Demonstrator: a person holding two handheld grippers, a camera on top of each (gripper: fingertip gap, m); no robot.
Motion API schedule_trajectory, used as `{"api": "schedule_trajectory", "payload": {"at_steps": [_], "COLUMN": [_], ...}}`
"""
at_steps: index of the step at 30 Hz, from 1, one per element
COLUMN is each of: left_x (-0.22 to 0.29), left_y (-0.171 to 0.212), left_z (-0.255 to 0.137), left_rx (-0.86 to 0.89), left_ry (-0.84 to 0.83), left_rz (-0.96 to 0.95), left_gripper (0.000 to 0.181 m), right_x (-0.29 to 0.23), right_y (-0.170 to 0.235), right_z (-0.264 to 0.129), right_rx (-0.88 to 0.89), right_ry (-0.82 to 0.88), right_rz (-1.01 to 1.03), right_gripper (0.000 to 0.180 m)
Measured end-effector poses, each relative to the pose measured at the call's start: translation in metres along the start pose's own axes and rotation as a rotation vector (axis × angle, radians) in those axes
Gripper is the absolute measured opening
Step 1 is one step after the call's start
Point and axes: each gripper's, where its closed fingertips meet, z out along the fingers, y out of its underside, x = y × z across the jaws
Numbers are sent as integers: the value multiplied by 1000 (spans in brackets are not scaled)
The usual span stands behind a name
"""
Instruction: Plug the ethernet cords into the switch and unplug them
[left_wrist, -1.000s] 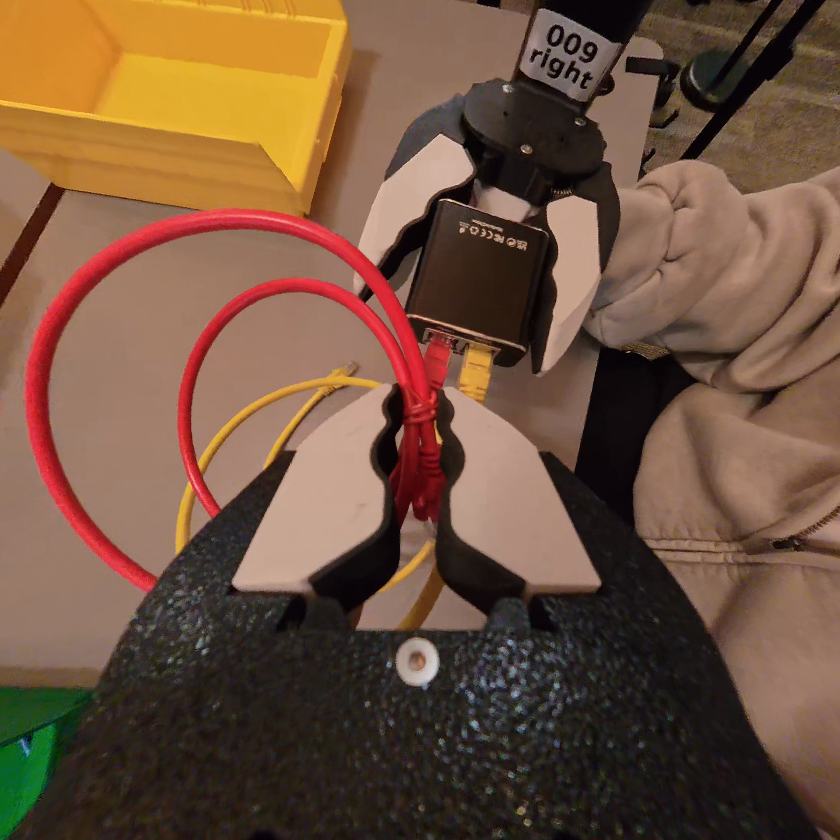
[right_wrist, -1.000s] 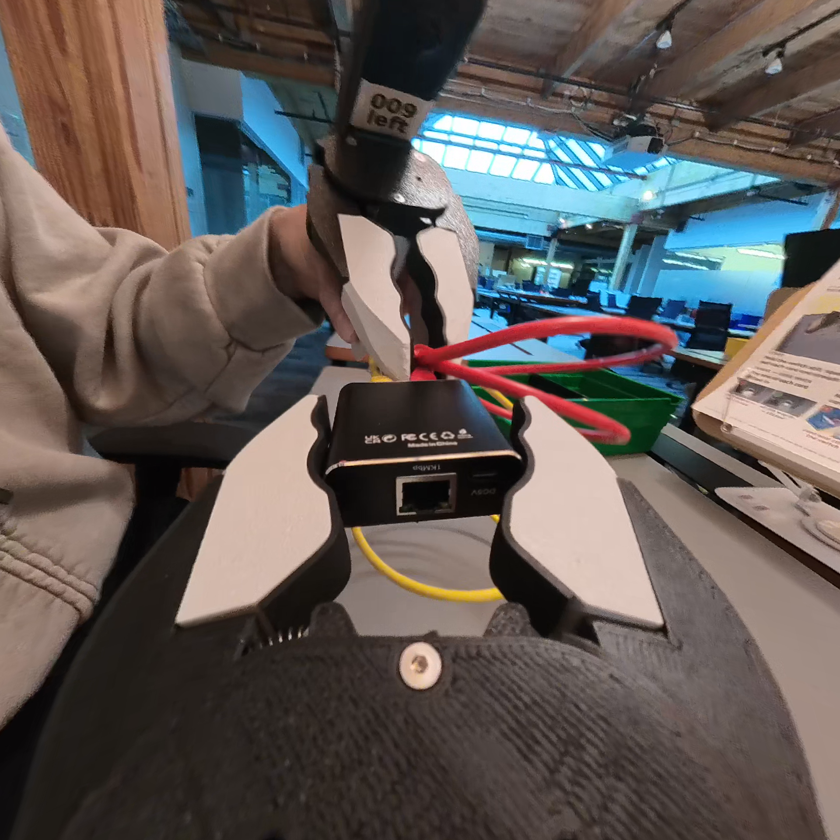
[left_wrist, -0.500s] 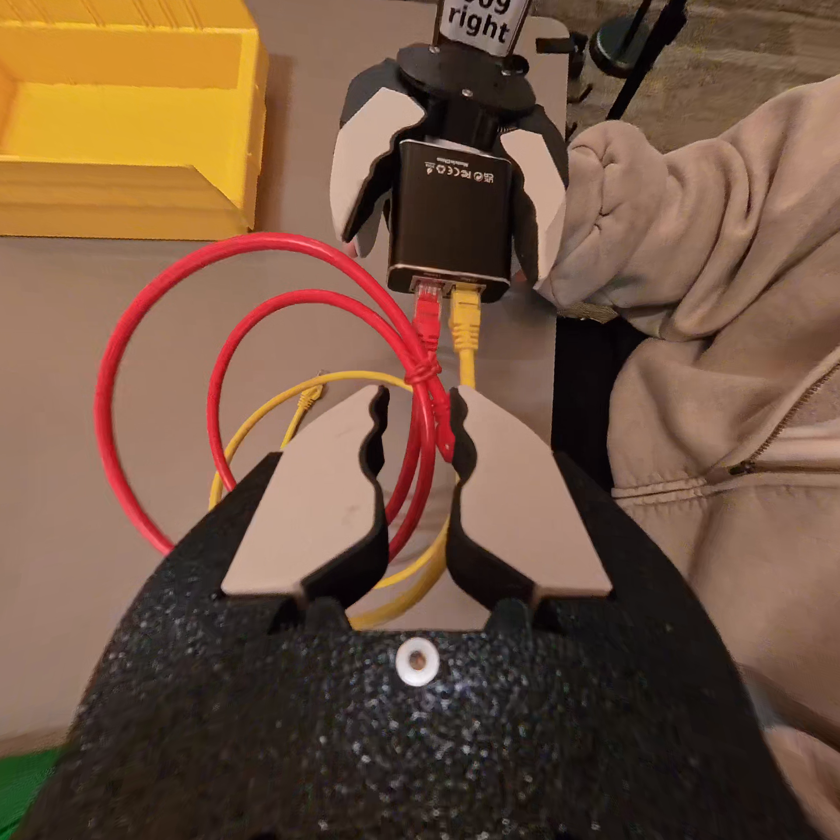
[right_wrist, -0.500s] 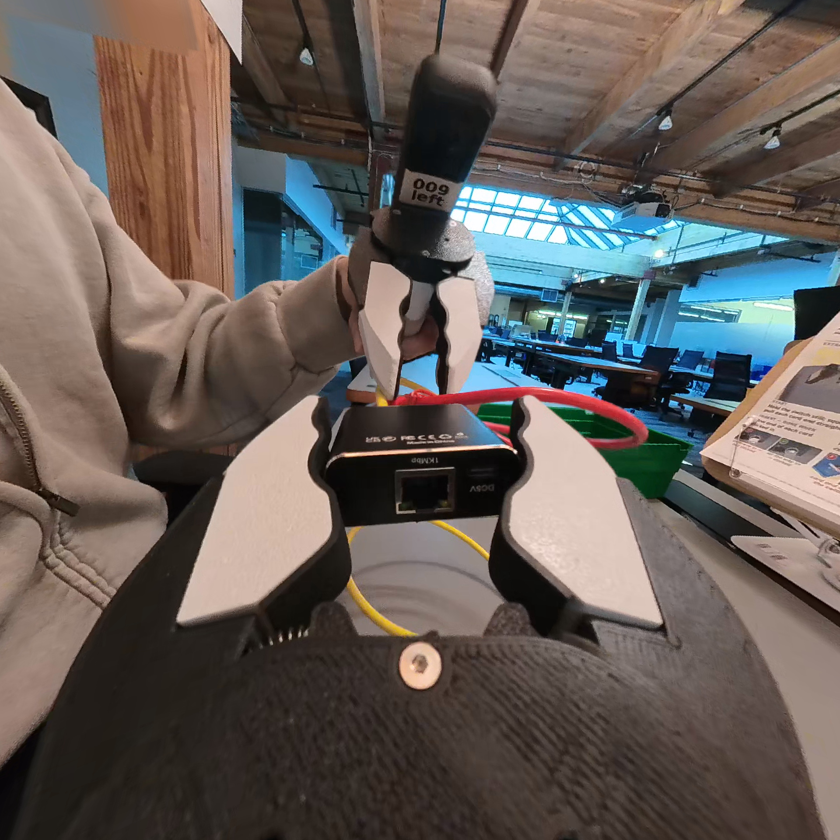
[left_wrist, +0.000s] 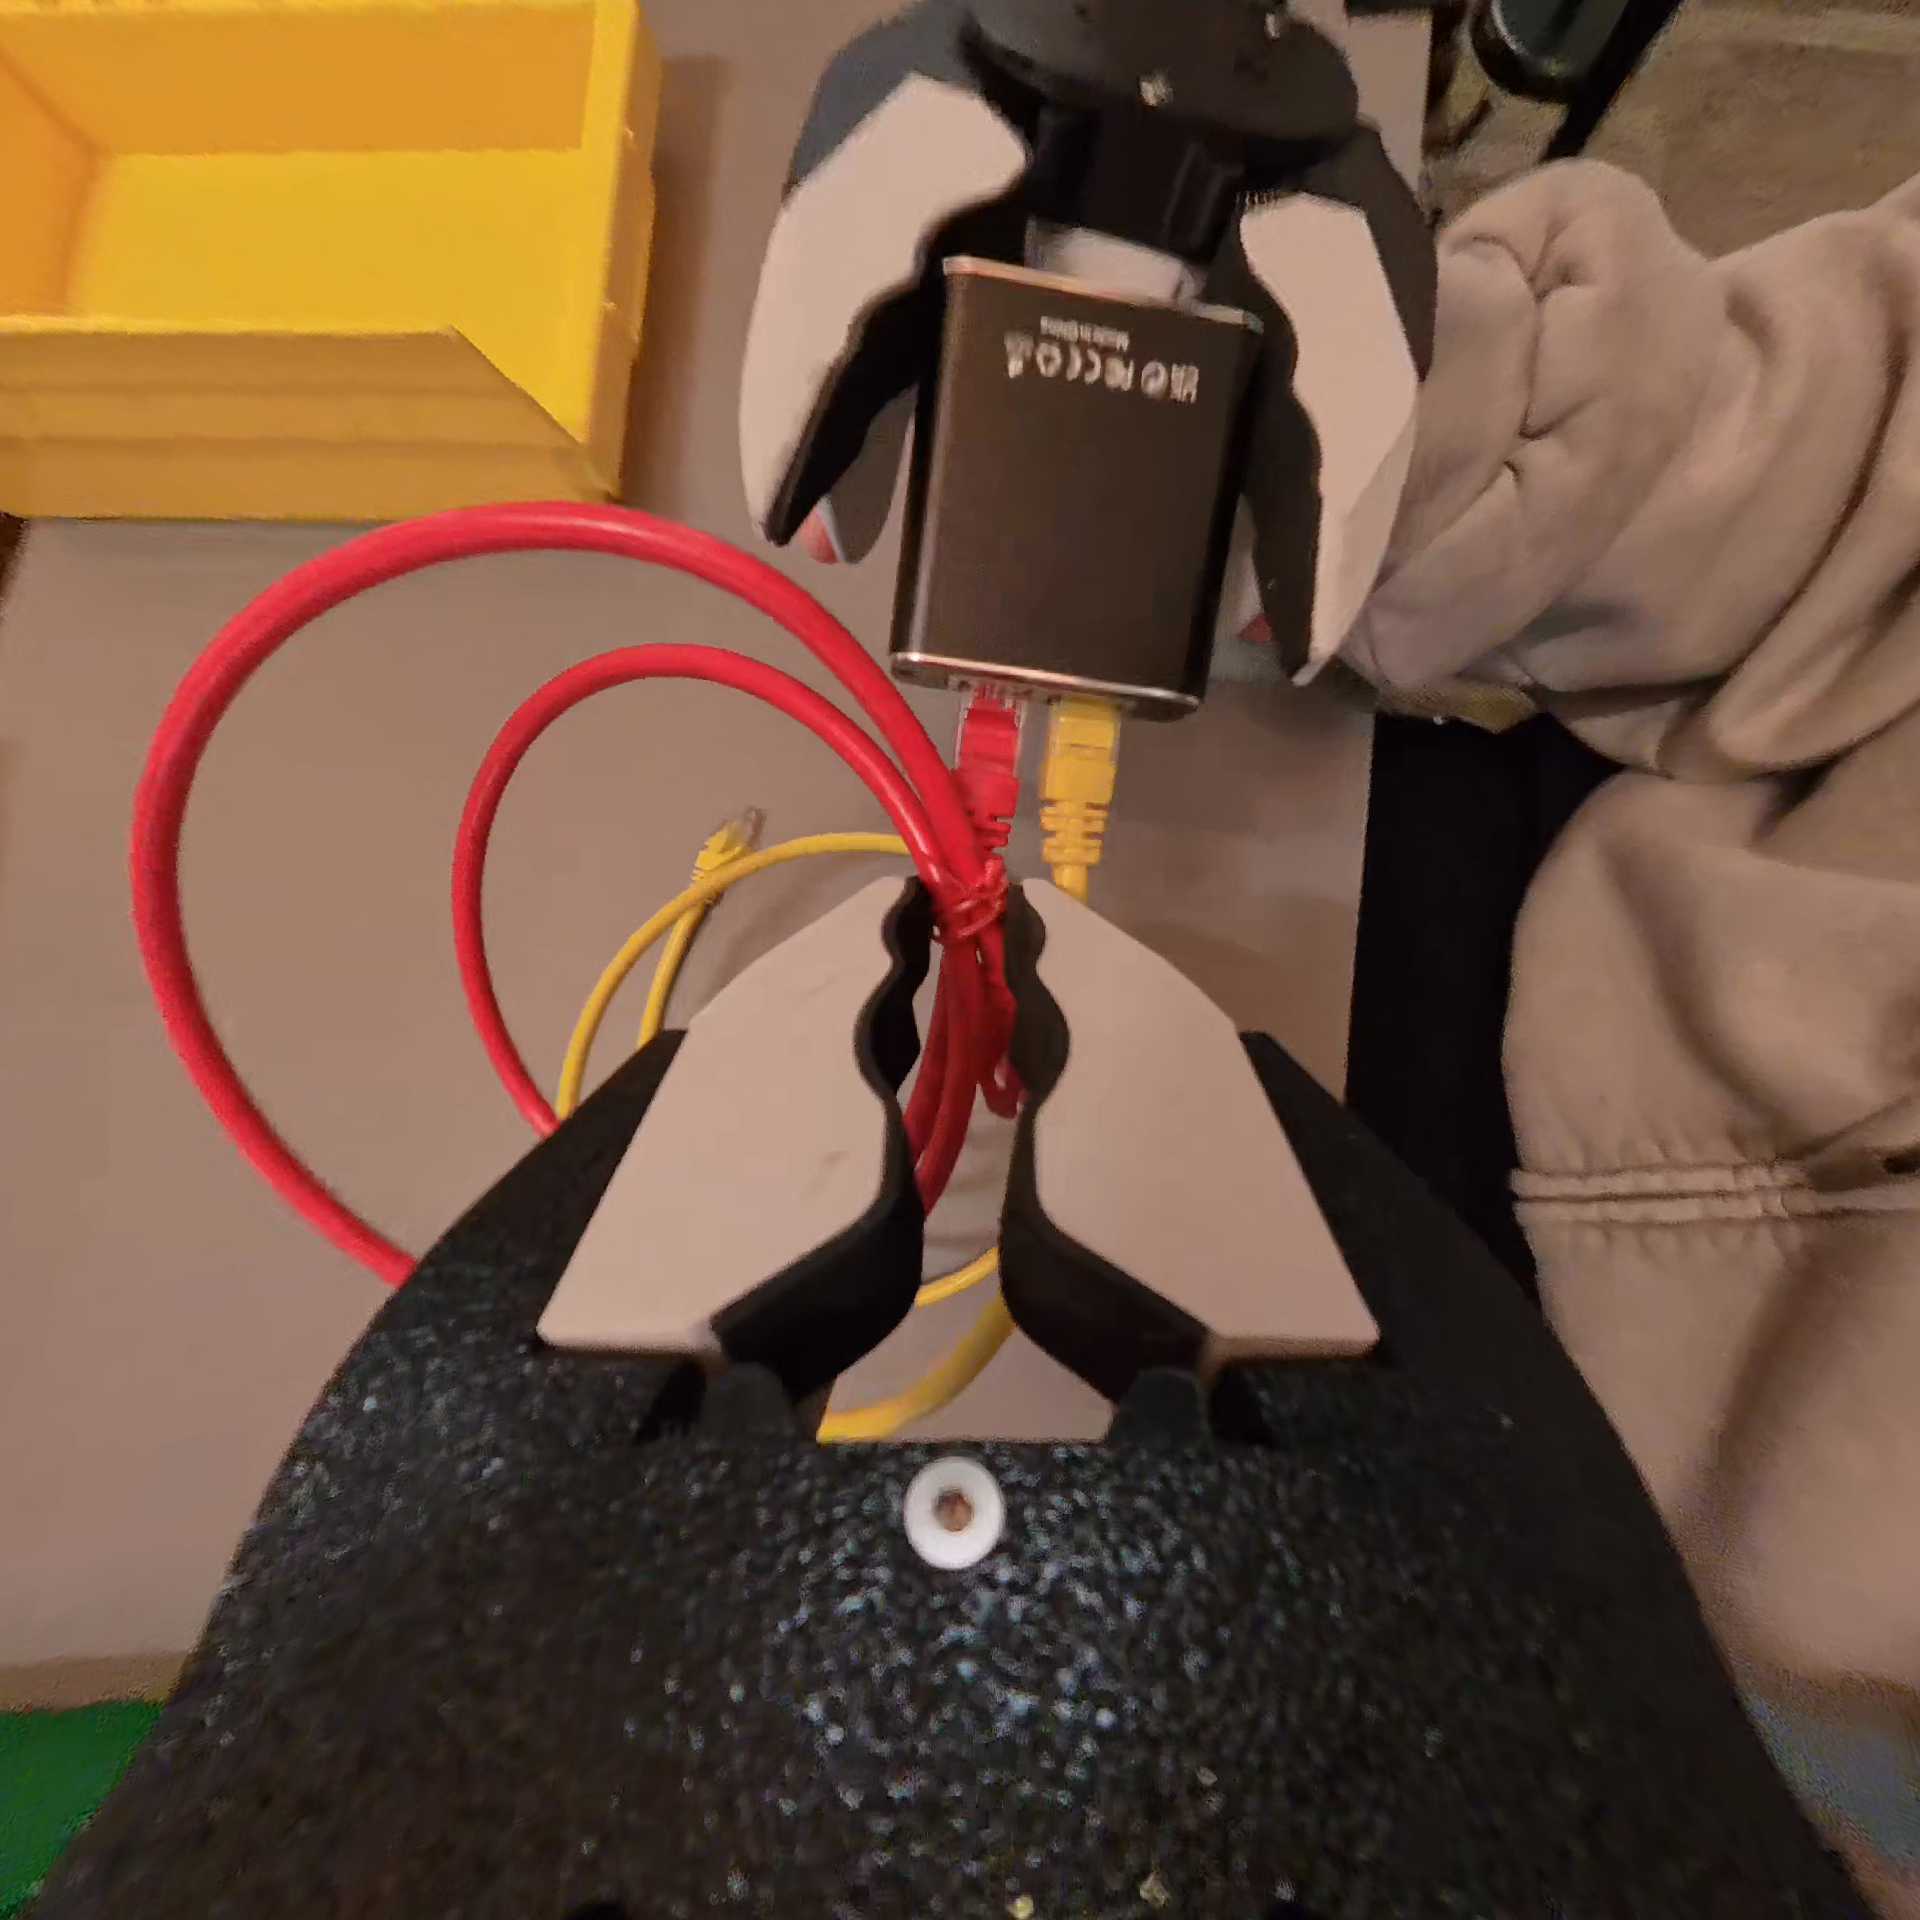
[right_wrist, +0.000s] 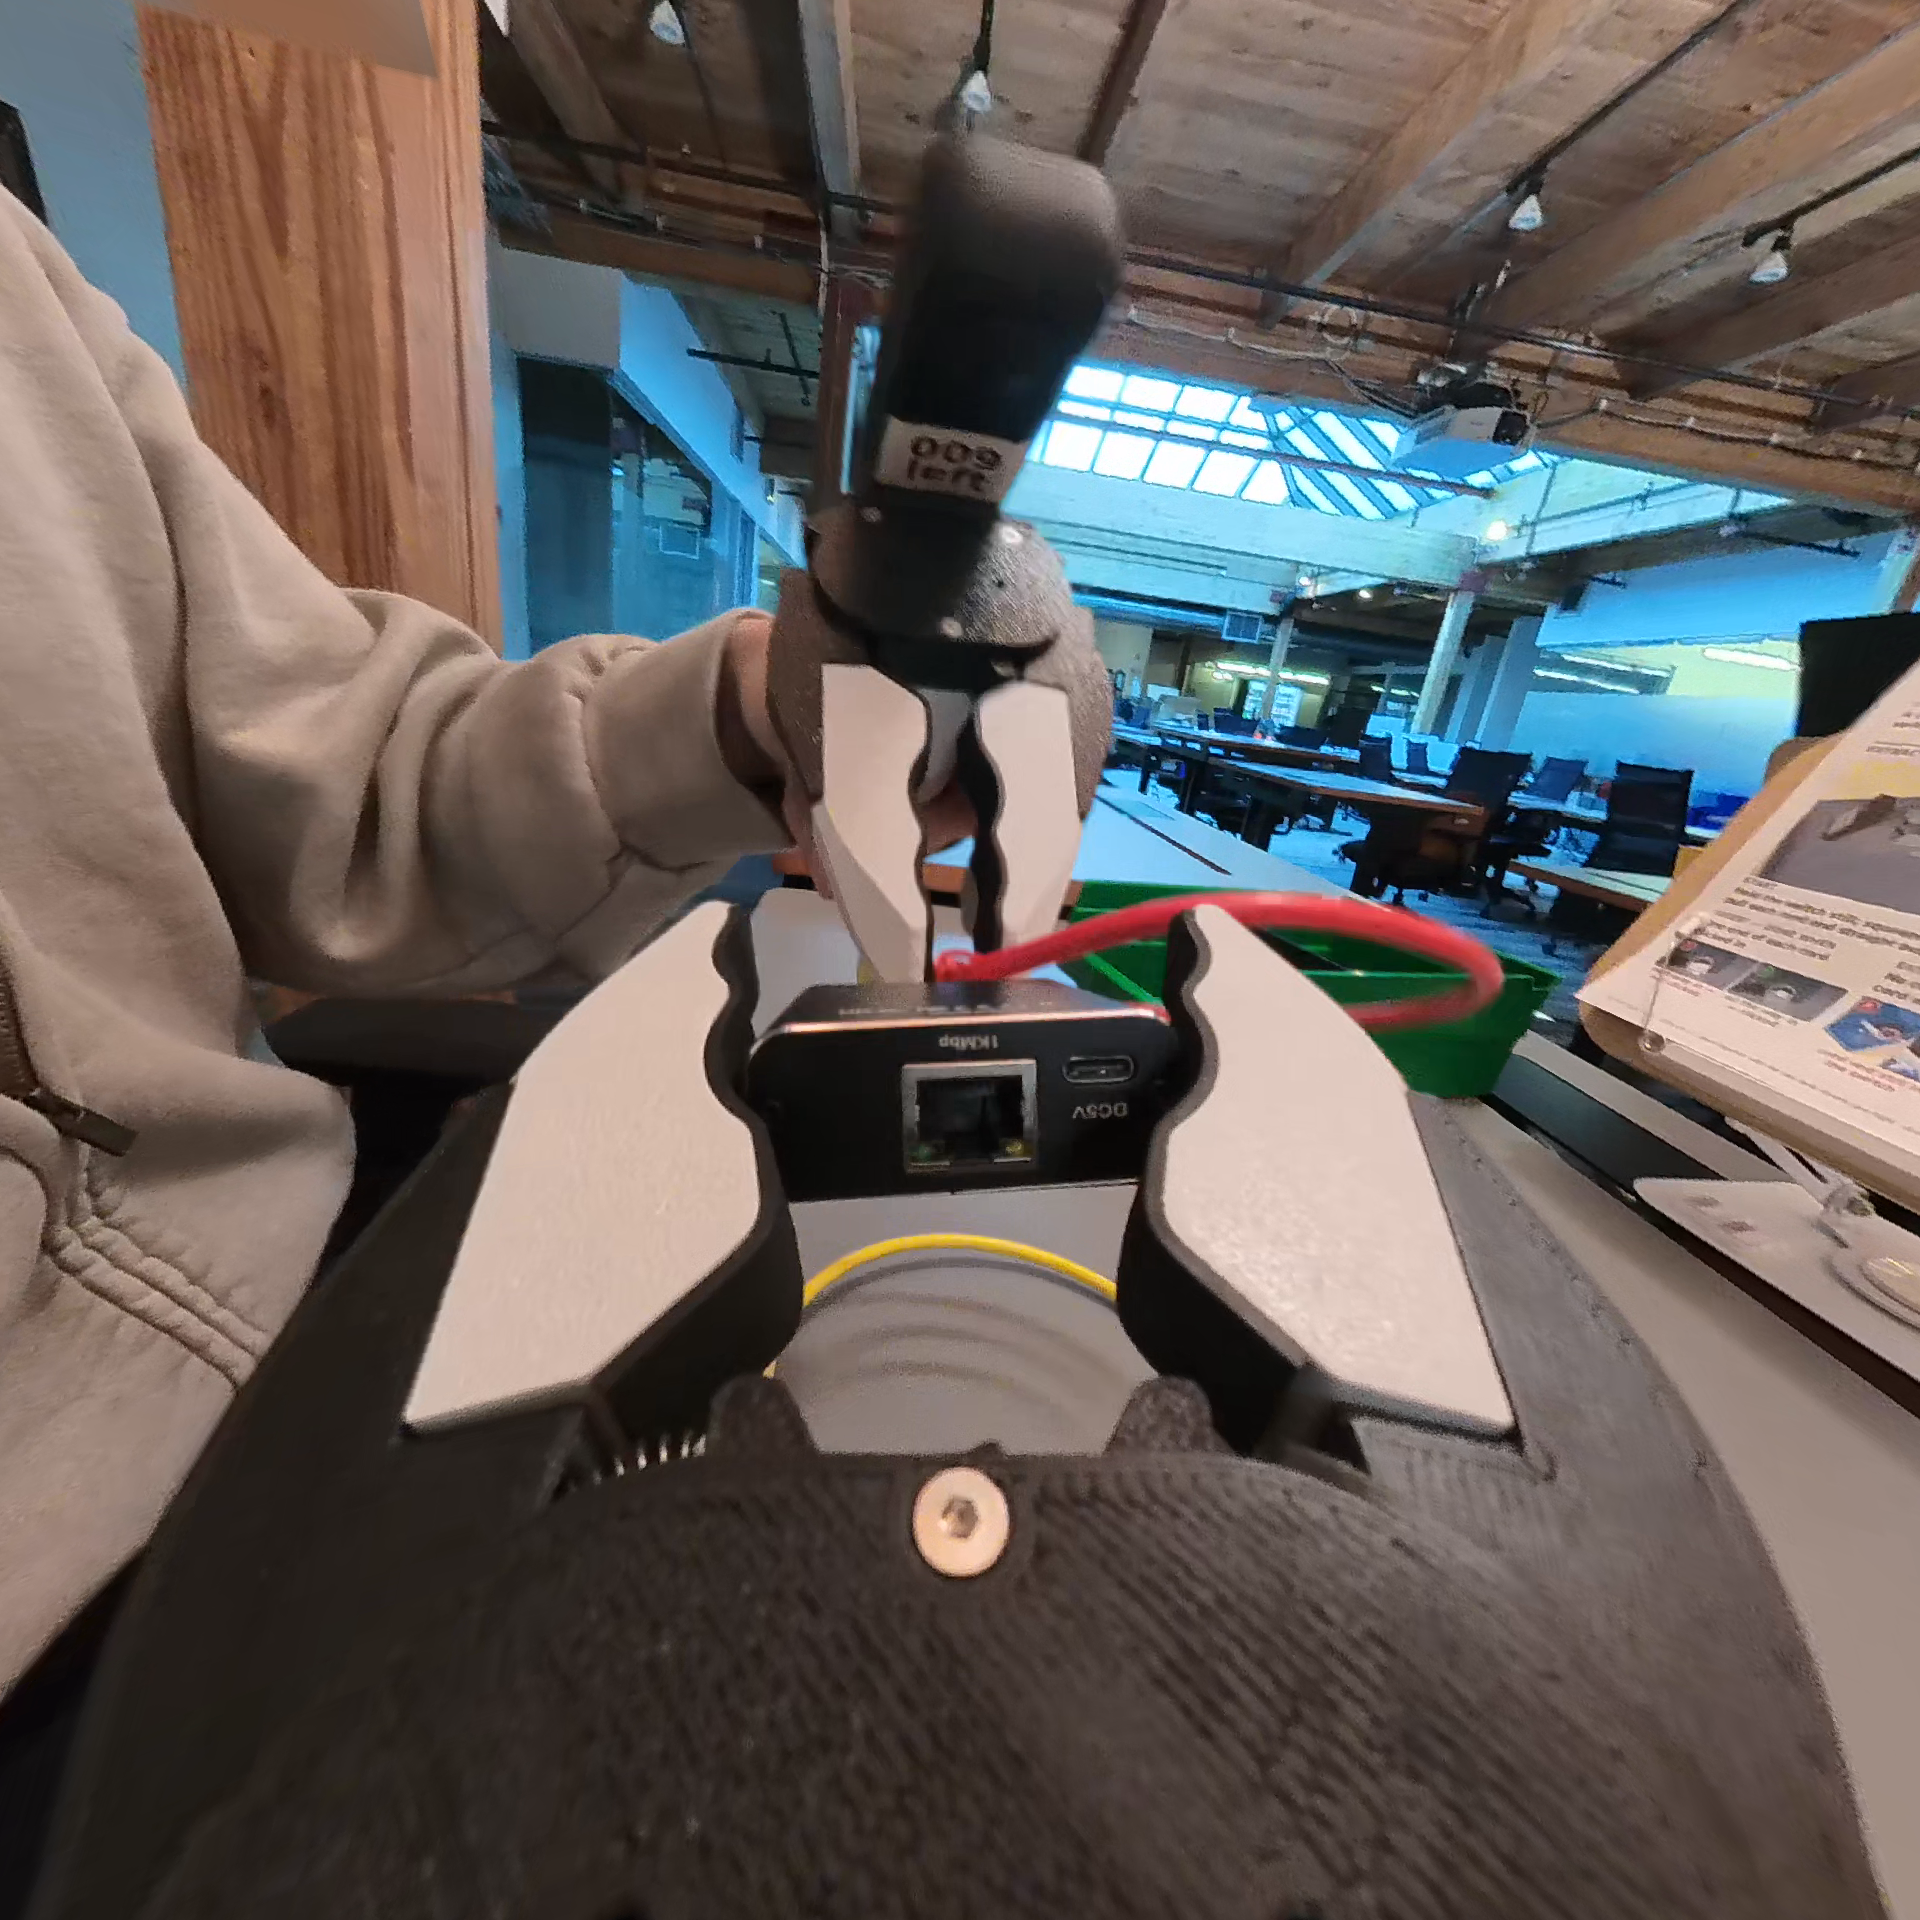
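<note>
Both plugs sit seated in the switch (left_wrist: 1070, 488), so unplugging is judged in hand; right gripper (right_wrist: 961, 1049) jaws clamp the switch. Left gripper (left_wrist: 961, 997) jaws are narrowed about the bundled red cord (left_wrist: 966, 1039), firm grip uncertain; next, release the red plug (left_wrist: 987, 753) latch and pull straight, clear of the yellow plug (left_wrist: 1081, 779).

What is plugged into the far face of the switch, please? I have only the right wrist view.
Observer: A red plug and a yellow plug sit side by side in the switch.
Operator: Where is the other gripper holding?
Observer: The left gripper pinches the red cord where its loops are tied, just short of the red plug.
Operator: And the other cord?
Observer: The yellow cord has its free end lying loose on the table, unplugged.
</note>
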Motion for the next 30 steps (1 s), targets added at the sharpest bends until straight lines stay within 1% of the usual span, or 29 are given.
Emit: {"api": "schedule_trajectory", "payload": {"at_steps": [3, 4, 12, 15, 17, 19, 23, 26, 27, 29, 30], "left_x": [-3, -2, -1, -2, -2, -4, -5, -6, -8, -10, -11], "left_y": [-7, -7, -15, -12, -18, -16, -20, -28, -30, -37, -38], "left_z": [-4, -4, -4, 2, -1, 0, 0, -4, -8, -21, -27], "left_rx": [49, 57, 295, 326, 398, 387, 345, 358, 372, 424, 440], "left_ry": [-62, -52, 123, 133, 171, 139, 43, -35, -70, -143, -175], "left_rz": [4, -4, -215, -256, -290, -270, -177, -87, -74, -33, -21], "left_gripper": [12, 12, 12, 12, 12, 12, 12, 14, 16, 34, 38], "right_x": [4, 3, 7, 9, 9, 10, 9, 9, 10, 15, 17], "right_y": [0, 1, -3, 0, -8, -5, -8, -16, -16, -12, -12], "right_z": [0, 0, -1, -1, -3, -1, -4, -6, -8, -13, -16], "right_rx": [-7, -14, 94, 123, 164, 104, 71, 98, 95, 76, 80], "right_ry": [28, 24, 20, 19, 24, 39, 54, 65, 75, 100, 108], "right_rz": [6, 5, 97, 123, 127, 90, 16, -5, -11, -18, -17], "right_gripper": [77, 78, 78, 78, 78, 78, 77, 77, 77, 77, 77]}}
